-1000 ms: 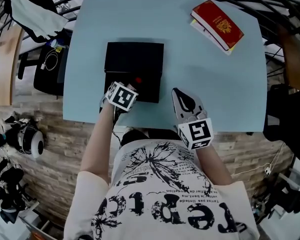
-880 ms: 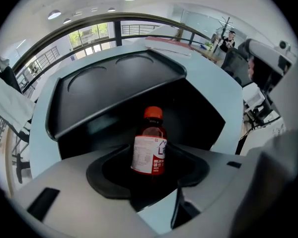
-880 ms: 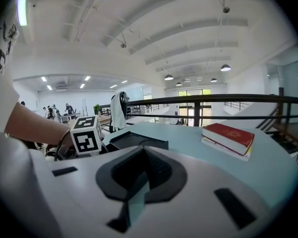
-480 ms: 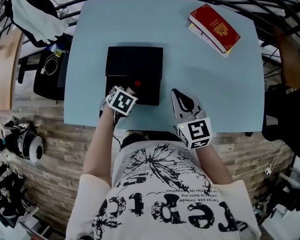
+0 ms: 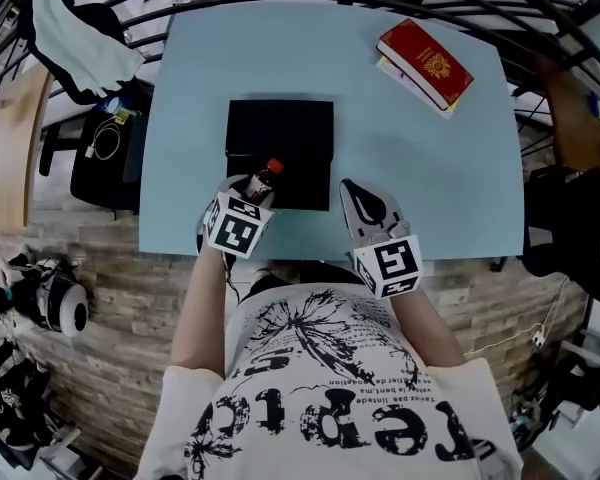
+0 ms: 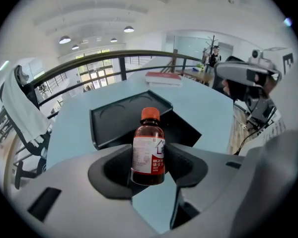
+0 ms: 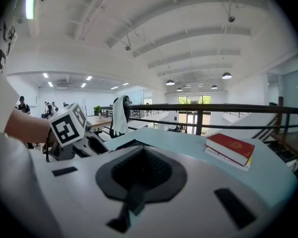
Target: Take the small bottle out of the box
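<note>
The small bottle (image 6: 149, 144) is held upright, cap up, in the left tool (image 5: 248, 196), at the 6 o'clock edge of the black box (image 5: 280, 138). The right tool (image 5: 364, 200) is seen shut and empty, at 3 o'clock, farther away.

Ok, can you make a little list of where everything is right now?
bottle: upright, red cap, pinched in the left tongs, lifted out of the box
left tongs: shut on the bottle
right tongs: shut, empty, beside the box
box: black, open, on the table
book: red, far right corner of the table
</note>
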Demonstrator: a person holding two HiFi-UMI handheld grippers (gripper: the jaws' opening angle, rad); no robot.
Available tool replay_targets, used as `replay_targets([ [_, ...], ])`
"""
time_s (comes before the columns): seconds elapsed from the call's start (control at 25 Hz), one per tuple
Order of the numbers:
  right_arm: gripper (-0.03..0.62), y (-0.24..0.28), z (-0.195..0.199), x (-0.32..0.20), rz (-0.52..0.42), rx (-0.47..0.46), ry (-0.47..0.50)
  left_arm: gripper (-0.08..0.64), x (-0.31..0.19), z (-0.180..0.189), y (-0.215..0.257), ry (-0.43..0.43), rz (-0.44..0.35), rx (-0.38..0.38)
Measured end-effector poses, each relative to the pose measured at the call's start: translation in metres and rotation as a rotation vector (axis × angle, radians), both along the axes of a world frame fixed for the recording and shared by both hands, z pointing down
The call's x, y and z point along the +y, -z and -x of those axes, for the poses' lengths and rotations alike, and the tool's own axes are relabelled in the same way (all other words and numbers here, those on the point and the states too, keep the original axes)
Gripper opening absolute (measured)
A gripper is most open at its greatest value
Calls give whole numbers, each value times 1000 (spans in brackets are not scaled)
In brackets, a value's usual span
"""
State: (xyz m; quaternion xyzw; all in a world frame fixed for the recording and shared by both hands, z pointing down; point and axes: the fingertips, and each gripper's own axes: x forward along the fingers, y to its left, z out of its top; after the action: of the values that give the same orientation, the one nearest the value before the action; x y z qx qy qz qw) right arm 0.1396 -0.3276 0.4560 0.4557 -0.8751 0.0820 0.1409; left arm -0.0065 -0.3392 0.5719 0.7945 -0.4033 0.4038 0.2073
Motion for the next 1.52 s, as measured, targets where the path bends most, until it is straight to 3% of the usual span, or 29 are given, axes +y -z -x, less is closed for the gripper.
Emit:
replay_targets([
  [0.28,8,37,35,15,-69,-29,7,215,6,13,101,-5,-322,192],
  [0.48,8,62,62,25,-134,-35,14,216,13,38,167,41,-546,345],
  [0.76,8,95,87,39,-253,-42,2,215,31,73,225,107,-773,427],
  [0.92,6,104,92,43,-280,-29,-23,215,39,81,240,102,-815,449],
  [1.52,6,119,86,50,-332,-42,-125,216,46,87,238,80,-804,440],
])
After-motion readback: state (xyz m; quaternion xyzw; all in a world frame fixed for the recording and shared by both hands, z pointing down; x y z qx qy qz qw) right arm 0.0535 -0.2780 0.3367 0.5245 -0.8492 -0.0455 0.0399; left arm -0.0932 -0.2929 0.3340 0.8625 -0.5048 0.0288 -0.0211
